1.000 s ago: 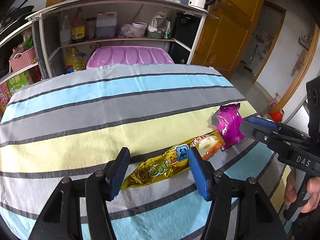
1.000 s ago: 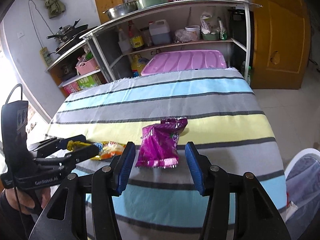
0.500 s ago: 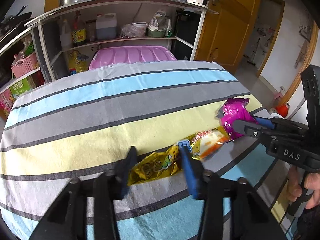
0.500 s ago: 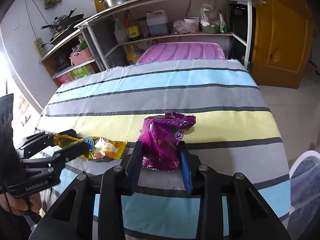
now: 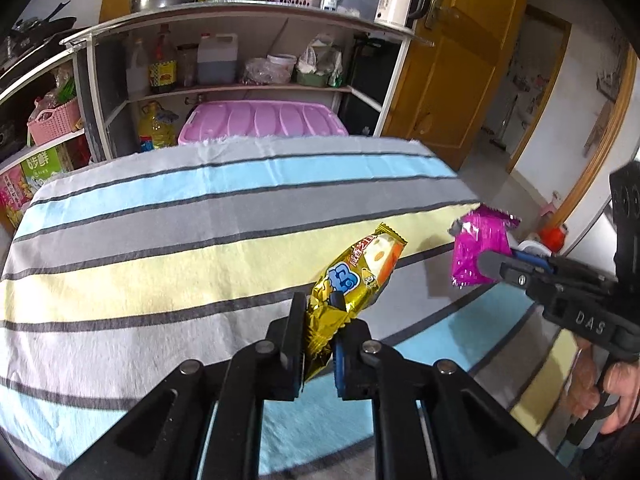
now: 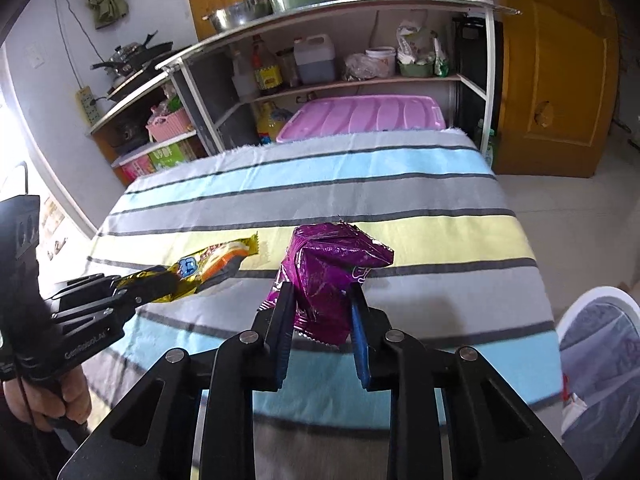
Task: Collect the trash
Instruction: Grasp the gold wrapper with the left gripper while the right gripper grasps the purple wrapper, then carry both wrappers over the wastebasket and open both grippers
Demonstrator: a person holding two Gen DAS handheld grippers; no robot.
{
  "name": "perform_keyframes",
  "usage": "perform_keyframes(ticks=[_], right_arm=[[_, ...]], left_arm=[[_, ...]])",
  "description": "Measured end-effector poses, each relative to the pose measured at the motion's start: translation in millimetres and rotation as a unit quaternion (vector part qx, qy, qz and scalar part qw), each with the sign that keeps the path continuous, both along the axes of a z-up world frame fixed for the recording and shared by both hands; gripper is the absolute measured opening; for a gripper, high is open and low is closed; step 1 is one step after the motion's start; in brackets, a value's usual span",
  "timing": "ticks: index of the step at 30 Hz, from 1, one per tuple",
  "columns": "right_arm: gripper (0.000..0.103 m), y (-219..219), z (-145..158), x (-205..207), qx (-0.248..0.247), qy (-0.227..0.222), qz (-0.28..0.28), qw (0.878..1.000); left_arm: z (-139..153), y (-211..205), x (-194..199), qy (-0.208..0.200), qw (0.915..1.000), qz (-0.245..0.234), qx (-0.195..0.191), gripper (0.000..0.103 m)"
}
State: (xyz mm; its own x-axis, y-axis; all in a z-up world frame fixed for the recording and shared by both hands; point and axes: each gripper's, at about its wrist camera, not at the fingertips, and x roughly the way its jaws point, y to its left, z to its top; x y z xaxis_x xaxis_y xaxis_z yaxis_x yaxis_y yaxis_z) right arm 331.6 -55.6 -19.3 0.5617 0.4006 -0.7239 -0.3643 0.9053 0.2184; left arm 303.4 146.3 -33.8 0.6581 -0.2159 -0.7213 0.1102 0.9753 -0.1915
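My left gripper [image 5: 318, 304] is shut on the crumpled tail of a gold snack wrapper [image 5: 360, 268], which juts up and forward above the striped tablecloth [image 5: 160, 240]. In the right wrist view the same gold wrapper [image 6: 208, 262] sticks out of the left gripper [image 6: 160, 280] at the left. My right gripper [image 6: 322, 296] has its jaws closing, pads pressed on a purple snack packet [image 6: 328, 264] held just above the cloth. From the left wrist view, the purple packet [image 5: 478, 248] hangs in the right gripper [image 5: 500, 260] past the table's right edge.
A white bin [image 6: 592, 292] with a plastic liner stands on the floor at the table's right front corner. Behind the table are a pink storage box lid [image 6: 360, 116] and shelves [image 6: 340, 84] of bottles and pots. A wooden door [image 6: 560, 80] is at the right.
Both grippers closed on their wrappers, which lay flat on the cloth before. The gold wrapper and the purple packet now stand lifted off the table.
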Motion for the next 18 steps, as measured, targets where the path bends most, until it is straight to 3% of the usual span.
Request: perform_keyframes(ticks=[18], right_arm=[[0.026, -95.4, 38.7, -68.2, 0.010, -0.026, -0.058, 0.998]], left_arm=[[41.4, -93.3, -29.8, -0.030, 0.9975, -0.060, -0.022, 0.012]])
